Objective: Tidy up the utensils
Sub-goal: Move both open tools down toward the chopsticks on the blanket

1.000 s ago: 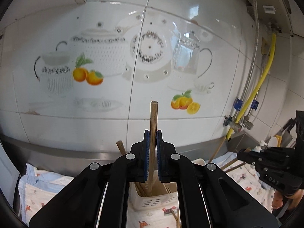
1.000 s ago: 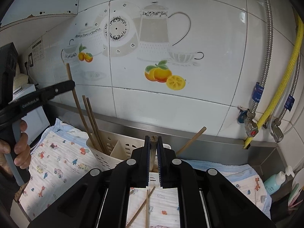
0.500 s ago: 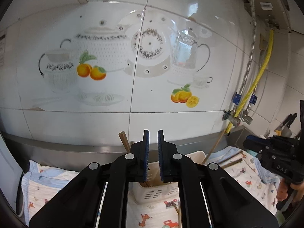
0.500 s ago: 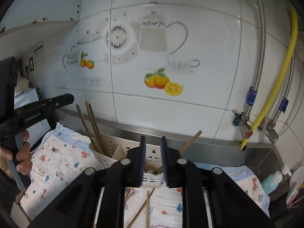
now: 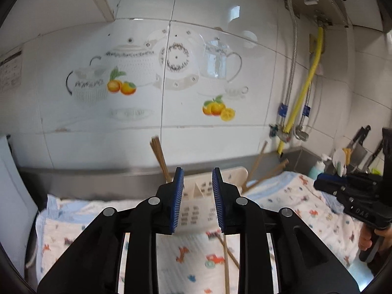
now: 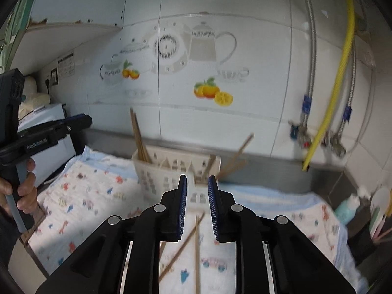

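Observation:
A white slotted utensil caddy (image 5: 235, 175) (image 6: 156, 174) stands on the cloth by the wall. Several wooden chopsticks (image 5: 159, 156) (image 6: 138, 137) lean in its left compartment. Others (image 5: 259, 164) (image 6: 235, 156) lean out of its right end. Loose chopsticks (image 5: 226, 257) (image 6: 196, 245) lie on the cloth in front. My left gripper (image 5: 197, 178) hangs before the caddy, its jaws opening with nothing between them. My right gripper (image 6: 197, 183) is open and holds nothing, above the loose chopsticks. Each gripper shows in the other's view: right gripper (image 5: 325, 186), left gripper (image 6: 80, 121).
A patterned cloth (image 6: 85, 196) covers the counter below a steel ledge (image 5: 98, 171) and tiled wall. A yellow hose and steel pipes (image 6: 328, 122) run down at the right, with a teal bottle (image 6: 346, 208) and knives (image 5: 360, 142) there. A white appliance (image 6: 41, 122) stands at the left.
Both grippers were shut on upright chopsticks over the caddy. They let go, the chopsticks now stand in the caddy, and both grippers have opened and pulled back from it.

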